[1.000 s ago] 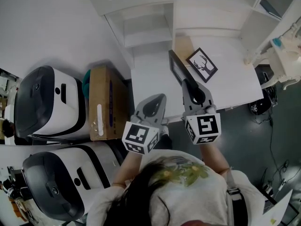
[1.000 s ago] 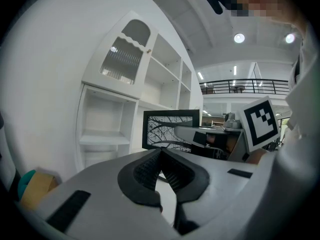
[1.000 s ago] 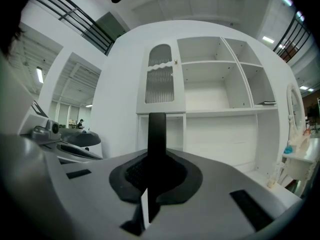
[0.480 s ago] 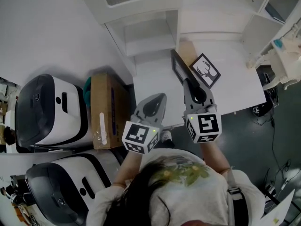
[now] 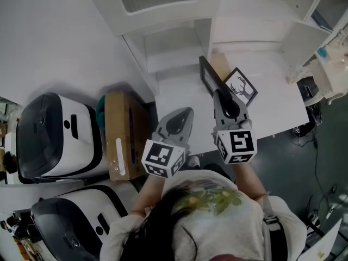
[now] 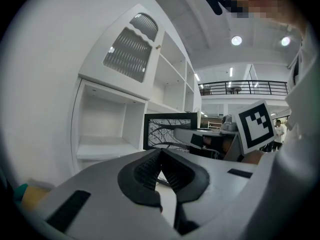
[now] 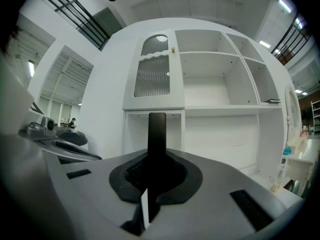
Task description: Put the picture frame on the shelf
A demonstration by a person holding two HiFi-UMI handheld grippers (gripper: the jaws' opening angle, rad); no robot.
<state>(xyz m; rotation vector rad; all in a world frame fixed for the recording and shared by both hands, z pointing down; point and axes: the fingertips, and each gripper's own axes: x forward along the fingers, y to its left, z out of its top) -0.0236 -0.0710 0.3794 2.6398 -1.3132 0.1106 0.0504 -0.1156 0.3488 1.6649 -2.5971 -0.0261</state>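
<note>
My right gripper [image 5: 217, 94] is shut on the lower edge of a black picture frame [image 5: 209, 76] and holds it upright over the white table [image 5: 274, 110], in front of the white shelf unit [image 5: 173, 43]. In the right gripper view the frame [image 7: 156, 134] stands edge-on between the pads as a black bar before the open shelves [image 7: 220, 107]. The left gripper view shows its front, a branch picture [image 6: 168, 130]. My left gripper [image 5: 186, 113] hangs shut and empty at the table's near left corner, its pads [image 6: 150, 166] pressed together.
A second frame with a deer drawing [image 5: 243, 87] lies on the table just right of the held one. A cardboard box [image 5: 122, 130] and two white-and-black machines [image 5: 50, 130] stand on the floor at the left. White fittings [image 5: 326, 72] crowd the table's right end.
The right gripper has carried the frame a little farther over the table toward the shelf unit, now overlapping the deer picture. The left gripper has kept its place.
</note>
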